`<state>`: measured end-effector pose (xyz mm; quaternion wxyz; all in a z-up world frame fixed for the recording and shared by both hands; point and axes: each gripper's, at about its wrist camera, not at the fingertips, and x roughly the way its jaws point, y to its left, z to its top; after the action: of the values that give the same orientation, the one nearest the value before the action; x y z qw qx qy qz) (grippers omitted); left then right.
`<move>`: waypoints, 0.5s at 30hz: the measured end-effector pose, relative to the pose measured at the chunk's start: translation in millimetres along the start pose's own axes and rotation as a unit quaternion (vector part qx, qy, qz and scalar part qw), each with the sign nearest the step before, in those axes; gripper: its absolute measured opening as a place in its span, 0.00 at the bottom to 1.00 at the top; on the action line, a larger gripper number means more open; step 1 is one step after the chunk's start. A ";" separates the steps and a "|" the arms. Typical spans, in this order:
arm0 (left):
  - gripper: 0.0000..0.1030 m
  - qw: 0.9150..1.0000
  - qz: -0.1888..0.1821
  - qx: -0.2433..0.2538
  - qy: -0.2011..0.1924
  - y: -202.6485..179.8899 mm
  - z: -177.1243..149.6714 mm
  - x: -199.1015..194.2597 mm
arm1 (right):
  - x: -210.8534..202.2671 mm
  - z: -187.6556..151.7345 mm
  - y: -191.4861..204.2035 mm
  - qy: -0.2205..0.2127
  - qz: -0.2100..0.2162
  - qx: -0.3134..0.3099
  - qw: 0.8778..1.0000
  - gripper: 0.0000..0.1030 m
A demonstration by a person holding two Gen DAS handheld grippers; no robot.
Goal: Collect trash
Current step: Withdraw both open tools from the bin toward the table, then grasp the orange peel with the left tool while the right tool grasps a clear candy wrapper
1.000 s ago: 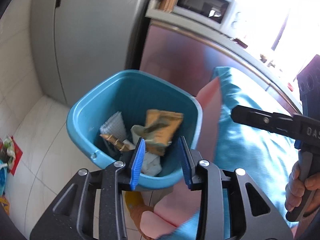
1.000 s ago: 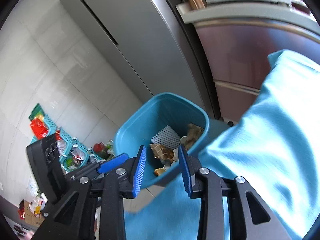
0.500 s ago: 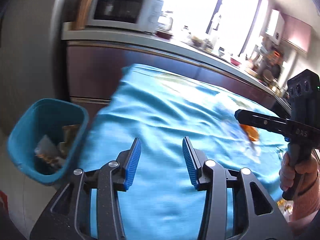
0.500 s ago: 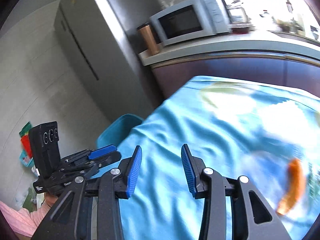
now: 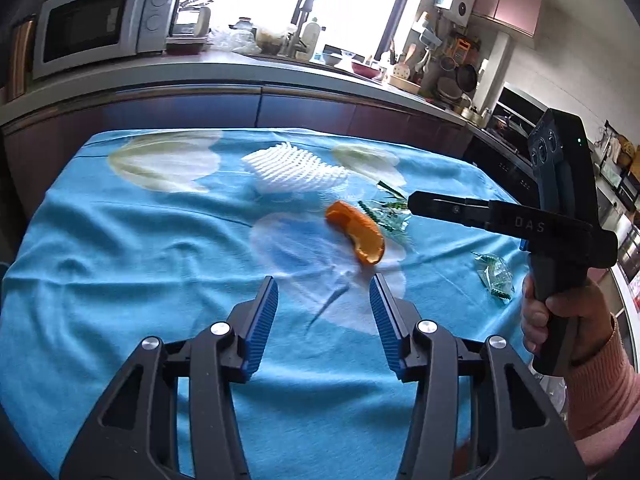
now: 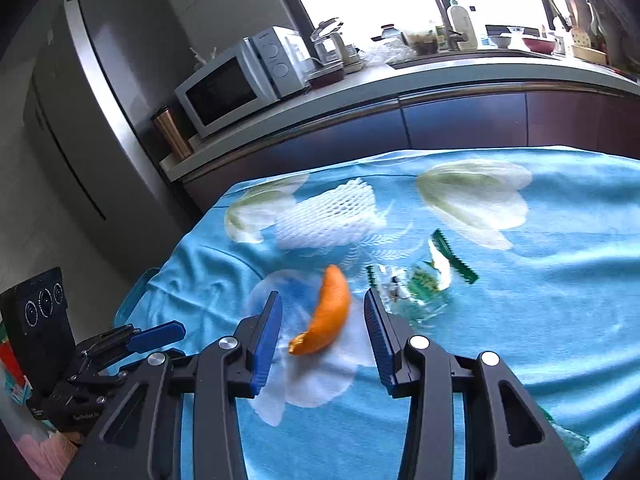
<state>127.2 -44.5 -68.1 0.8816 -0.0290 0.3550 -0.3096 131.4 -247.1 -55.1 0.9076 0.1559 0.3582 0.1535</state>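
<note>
The blue floral tablecloth (image 5: pixel 120 280) is spread over the counter. "DAS" is read on the right hand-held gripper (image 6: pixel 322 334), jaws just opening, empty; the left hand-held gripper (image 5: pixel 324 308) likewise. Orange peel (image 6: pixel 330 312) is seen lying centrally.

Both wrist views angled down, close over blue tablecloth (image 5: pixel 120 280), sharing orange peel (image 5: pixel 356 236).
</note>
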 end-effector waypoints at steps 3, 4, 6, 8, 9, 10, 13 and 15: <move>0.47 1.000 -0.014 0.013 0.012 -16.2 6.5 17.0 | -5.1 0.7 -17.5 -0.008 -0.014 0.014 1.000 0.45; 0.47 1.000 -0.018 0.016 0.016 -20.2 9.1 22.5 | -6.4 2.2 -23.2 -0.009 -0.017 0.017 1.000 0.45; 0.47 0.999 -0.019 0.020 0.022 -26.5 13.6 33.2 | -5.7 4.9 -30.6 -0.009 -0.023 0.023 0.999 0.45; 0.47 0.999 -0.018 0.023 0.029 -31.4 18.7 44.8 | -6.0 7.1 -37.7 -0.009 -0.029 0.024 0.999 0.45; 0.47 0.999 -0.016 0.025 0.032 -33.6 20.4 49.6 | -5.8 8.3 -40.1 -0.010 -0.031 0.024 0.999 0.45; 0.47 0.999 -0.015 0.026 0.034 -35.2 22.2 53.7 | -5.5 9.3 -42.1 -0.009 -0.032 0.025 0.999 0.45; 0.46 0.999 -0.012 0.029 0.043 -39.6 26.9 66.1 | -2.5 11.1 -50.5 -0.004 -0.035 0.032 0.999 0.47; 0.45 0.998 -0.008 0.030 0.050 -42.0 29.3 74.3 | 2.8 13.2 -54.9 0.003 -0.039 0.032 0.999 0.53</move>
<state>165.3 -125.5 -80.1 0.8609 0.0104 0.3885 -0.3282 151.7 -297.9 -69.2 0.9065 0.1705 0.3713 0.1067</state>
